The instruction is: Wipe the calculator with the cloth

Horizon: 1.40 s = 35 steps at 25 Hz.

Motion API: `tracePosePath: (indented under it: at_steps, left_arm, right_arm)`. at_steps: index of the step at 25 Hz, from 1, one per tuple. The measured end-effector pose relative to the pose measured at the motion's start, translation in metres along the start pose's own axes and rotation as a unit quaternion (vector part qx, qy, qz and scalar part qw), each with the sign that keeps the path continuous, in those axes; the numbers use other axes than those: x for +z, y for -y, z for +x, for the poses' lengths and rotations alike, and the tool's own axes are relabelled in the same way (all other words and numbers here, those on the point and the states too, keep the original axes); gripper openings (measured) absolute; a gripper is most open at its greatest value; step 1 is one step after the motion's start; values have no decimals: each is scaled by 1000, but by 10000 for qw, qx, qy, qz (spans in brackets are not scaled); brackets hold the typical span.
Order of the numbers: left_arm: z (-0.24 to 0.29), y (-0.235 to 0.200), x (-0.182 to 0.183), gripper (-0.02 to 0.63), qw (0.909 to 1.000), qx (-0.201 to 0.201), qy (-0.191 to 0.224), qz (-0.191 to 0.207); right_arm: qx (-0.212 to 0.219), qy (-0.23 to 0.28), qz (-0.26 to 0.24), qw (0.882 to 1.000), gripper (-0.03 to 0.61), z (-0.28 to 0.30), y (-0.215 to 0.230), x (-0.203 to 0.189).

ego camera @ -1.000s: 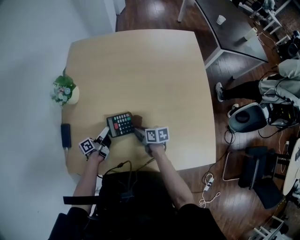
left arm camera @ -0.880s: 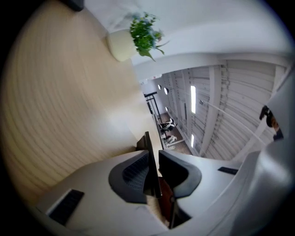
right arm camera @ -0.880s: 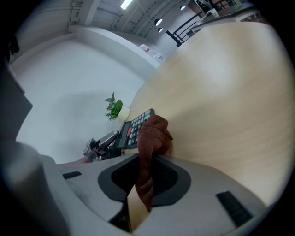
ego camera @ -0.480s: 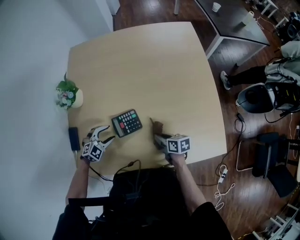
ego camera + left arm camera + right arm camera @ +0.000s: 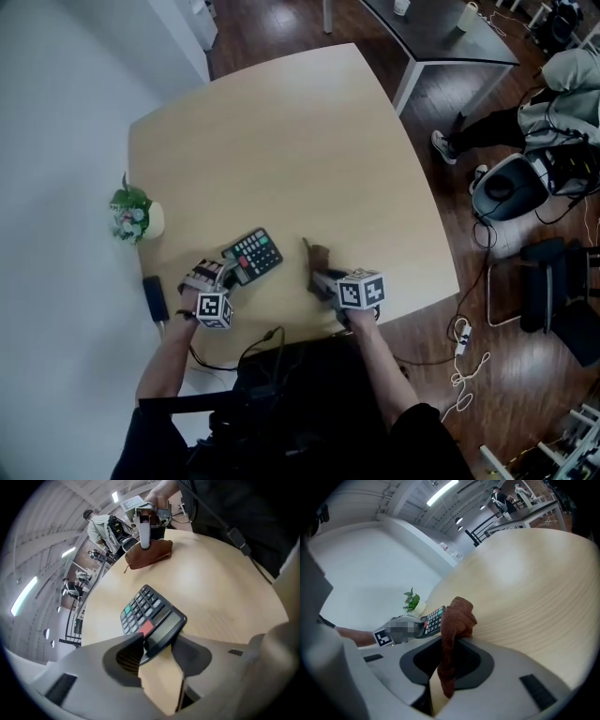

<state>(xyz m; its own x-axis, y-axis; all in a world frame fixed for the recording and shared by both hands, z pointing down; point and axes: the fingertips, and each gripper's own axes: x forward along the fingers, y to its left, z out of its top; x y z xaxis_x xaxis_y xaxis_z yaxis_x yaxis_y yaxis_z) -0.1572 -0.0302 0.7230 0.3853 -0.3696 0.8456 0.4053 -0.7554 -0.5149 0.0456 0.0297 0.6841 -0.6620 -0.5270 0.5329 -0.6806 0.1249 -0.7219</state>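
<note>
On the head view, the calculator (image 5: 253, 255) lies at a slant on the table (image 5: 281, 141), close to my front-left edge. My left gripper (image 5: 225, 274) sits at its near end. My right gripper (image 5: 321, 274) is off to the right with the brown cloth (image 5: 316, 255) bunched ahead of it, apart from the calculator. No wiping contact is being made at this moment.

On the left gripper view, the calculator's display end sits between the jaws. The pads look to meet both of its long edges, so I read this as a wide grip. I take it the grip is there to stop the light case from skating across the smooth wood once the cloth rubs it. The keys face up and stay clear of the jaws, so the whole face is open to wipe. The cloth rests on the table beyond.

On the right gripper view, the jaws are closed on the cloth. A strip hangs down between them and a wad bulges out in front. That way fabric, not hard plastic, should touch the keys. The calculator shows just past the wad, to the left.
</note>
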Motion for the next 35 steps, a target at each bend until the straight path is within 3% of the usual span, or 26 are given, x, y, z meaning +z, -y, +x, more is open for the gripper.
tracePosePath:
  at_steps: [2, 4, 5, 6, 7, 8, 9, 10, 11, 12, 13, 14, 15, 16, 17, 18, 19, 22, 24, 26, 28, 31, 35]
  left_arm:
    - [-7, -6, 10, 146, 9994, 218, 85, -257]
    - [-21, -25, 24, 82, 9932, 389, 400, -1025]
    - [-28, -39, 28, 61, 9835, 433, 606, -1648]
    - [-34, -55, 29, 57, 9660, 451, 844, -2402]
    - [-42, -72, 27, 52, 9386, 456, 1129, -3229]
    - [-50, -87, 22, 48, 8991, 455, 1490, -4091]
    - [-61, -101, 17, 44, 8455, 437, 1932, -4958]
    - [-74, -114, 11, 44, 7797, 383, 2433, -5757]
    - [-90, -124, 9, 43, 7082, 280, 2957, -6404]
    - [-107, -132, 9, 43, 6399, 129, 3475, -6853]
    - [-123, -138, 10, 43, 5821, -49, 3954, -7105]
    - [-137, -140, 11, 43, 5386, -221, 4365, -7203]
    - [-149, -139, 11, 43, 5092, -369, 4692, -7206]
    - [-160, -137, 11, 43, 4899, -497, 4942, -7164]
    - [-170, -135, 11, 43, 4773, -615, 5141, -7100]
    - [-178, -133, 13, 44, 4703, -716, 5293, -7025]
    - [-184, -131, 15, 44, 4689, -789, 5380, -6960]
    - [-193, -128, 26, 48, 4790, -939, 5408, -6851]
    - [-199, -126, 40, 48, 4904, -1045, 5429, -6737]
    - [-205, -125, 55, 48, 5047, -1129, 5460, -6591]
    - [-210, -124, 66, 48, 5143, -1188, 5489, -6482]
    - [-215, -123, 75, 58, 5223, -1232, 5509, -6392]
    - [-218, -117, 77, 64, 5243, -1294, 5514, -6359]
  right_arm:
    - [0, 24, -25, 10000, 66, -2, 1, 1]
    - [-5, 66, -60, 10000, 66, -6, 1, 4]
    - [-14, 106, -79, 9999, 66, -8, 2, 7]
    - [-22, 157, -93, 9998, 66, -10, 2, 11]
    - [-13, 214, -100, 9997, 66, -12, 2, 15]
    - [17, 268, -104, 9996, 66, -13, 1, 18]
    - [64, 313, -112, 9994, 66, -14, 0, 21]
    - [120, 345, -137, 9992, 66, -15, -2, 24]
    - [179, 363, -185, 9990, 66, -17, -4, 27]
    - [242, 360, -256, 9987, 66, -20, -7, 29]
    - [316, 334, -347, 9983, 66, -24, -9, 32]
    - [415, 296, -450, 9977, 66, -27, -14, 35]
    - [559, 262, -564, 9965, 66, -29, -23, 40]
    - [757, 245, -697, 9944, 66, -32, -36, 46]
    - [1002, 246, -874, 9908, 66, -34, -54, 55]
    - [1277, 264, -1114, 9852, 66, -38, -77, 67]
    - [1568, 300, -1414, 9770, 66, -42, -104, 81]
    - [2464, 448, -2346, 9393, 66, -56, -196, 120]
    - [2884, 434, -2752, 9161, 66, -58, -245, 132]
    - [2933, 232, -3050, 9058, 66, -49, -269, 130]
    - [2710, -14, -3262, 9056, 67, -35, -268, 123]
    - [2378, -59, -3214, 9166, 69, -29, -249, 125]
    - [1862, 18, -3068, 9334, 69, -26, -209, 135]
